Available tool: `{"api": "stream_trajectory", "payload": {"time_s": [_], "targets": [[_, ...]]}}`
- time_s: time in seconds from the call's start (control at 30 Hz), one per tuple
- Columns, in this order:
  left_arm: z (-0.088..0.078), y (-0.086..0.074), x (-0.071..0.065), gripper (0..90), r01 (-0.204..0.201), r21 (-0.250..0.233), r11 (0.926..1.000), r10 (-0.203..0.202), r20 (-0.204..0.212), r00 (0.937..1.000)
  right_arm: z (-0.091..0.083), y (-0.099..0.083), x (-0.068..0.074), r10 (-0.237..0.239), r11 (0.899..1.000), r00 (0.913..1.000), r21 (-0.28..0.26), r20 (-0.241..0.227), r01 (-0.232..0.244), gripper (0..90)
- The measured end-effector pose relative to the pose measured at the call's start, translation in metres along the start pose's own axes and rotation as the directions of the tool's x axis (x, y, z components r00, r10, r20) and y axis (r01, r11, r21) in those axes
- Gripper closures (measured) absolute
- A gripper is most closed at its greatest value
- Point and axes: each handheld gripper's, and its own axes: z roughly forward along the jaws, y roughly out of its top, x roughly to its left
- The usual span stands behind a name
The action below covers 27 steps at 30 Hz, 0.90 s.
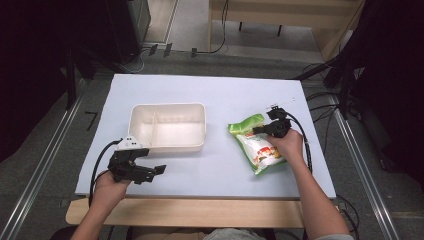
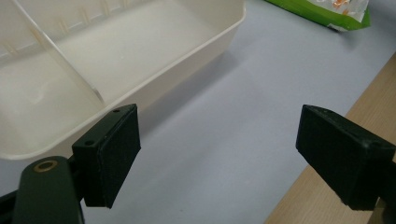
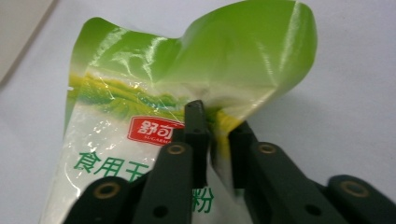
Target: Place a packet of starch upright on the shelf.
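Observation:
A green and white food pouch (image 1: pixel 256 146) with a red label lies on the white table right of centre. My right gripper (image 1: pixel 258 131) is shut on it; in the right gripper view the jaws (image 3: pixel 217 135) pinch a raised fold of the pouch (image 3: pixel 187 70) near its green top. A cream tray (image 1: pixel 167 106) with a divider sits left of centre. My left gripper (image 1: pixel 159 170) hovers in front of the tray, open, nothing between its jaws (image 2: pixel 217 149). The left gripper view shows the tray's rim (image 2: pixel 187 56) and a corner of the pouch (image 2: pixel 322 9).
The white sheet (image 1: pixel 215 90) covers the table, with a wooden strip (image 1: pixel 200 212) along the near edge. Cables trail from both grippers. Dark stands and floor cables flank the table left and right.

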Motion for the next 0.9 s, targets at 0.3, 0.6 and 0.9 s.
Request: {"api": "stream_trajectory", "payload": {"time_s": [0.3,0.6,0.9], "targets": [[-0.004,-0.001,0.003,14.7,0.005,-0.006,1.0,-0.005,-0.003,1.0,-0.015,0.005,0.008,-0.017,1.0,0.9998,-0.016,0.006,0.017,90.0],[-0.005,-0.001,0.002,14.7,0.014,-0.016,0.9998,-0.014,-0.002,0.9999,-0.044,0.006,0.018,-0.049,0.995,0.9988,-0.088,-0.003,0.049,90.0],[-0.006,-0.001,0.004,14.6,0.013,-0.017,0.9998,-0.013,-0.003,0.9999,-0.087,0.006,0.033,-0.07,0.982,0.9975,-0.178,-0.014,0.066,90.0]]}}
